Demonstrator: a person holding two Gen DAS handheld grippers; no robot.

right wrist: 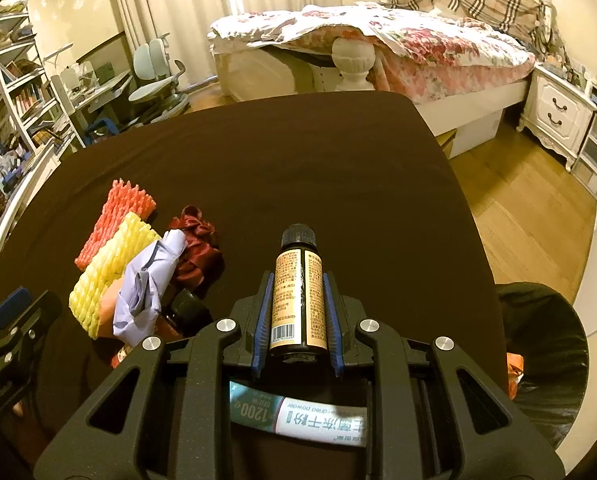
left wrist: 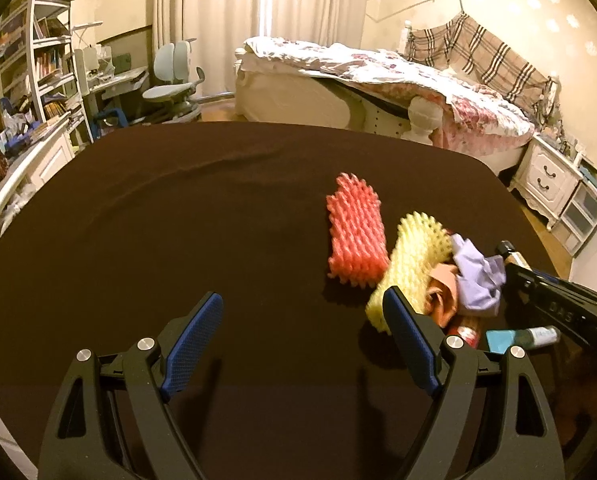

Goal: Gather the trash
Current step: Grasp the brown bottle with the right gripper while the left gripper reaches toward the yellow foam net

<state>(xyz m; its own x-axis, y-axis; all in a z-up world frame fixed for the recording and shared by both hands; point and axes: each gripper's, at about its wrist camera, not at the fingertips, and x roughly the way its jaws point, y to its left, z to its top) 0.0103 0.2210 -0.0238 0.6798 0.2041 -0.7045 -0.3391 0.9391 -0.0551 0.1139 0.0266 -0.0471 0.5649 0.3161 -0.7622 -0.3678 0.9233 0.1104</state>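
The right gripper (right wrist: 297, 312) is clamped on a small dark glass bottle with a black screw cap and tan label (right wrist: 297, 300), held above the brown-clothed table (right wrist: 298, 160). The left gripper (left wrist: 302, 344) stands wide with nothing between its blue pads. Near it lie a pink foam fruit net (left wrist: 354, 232), a yellow foam fruit net (left wrist: 410, 264) and crumpled lilac paper (left wrist: 478, 280), heaped together.
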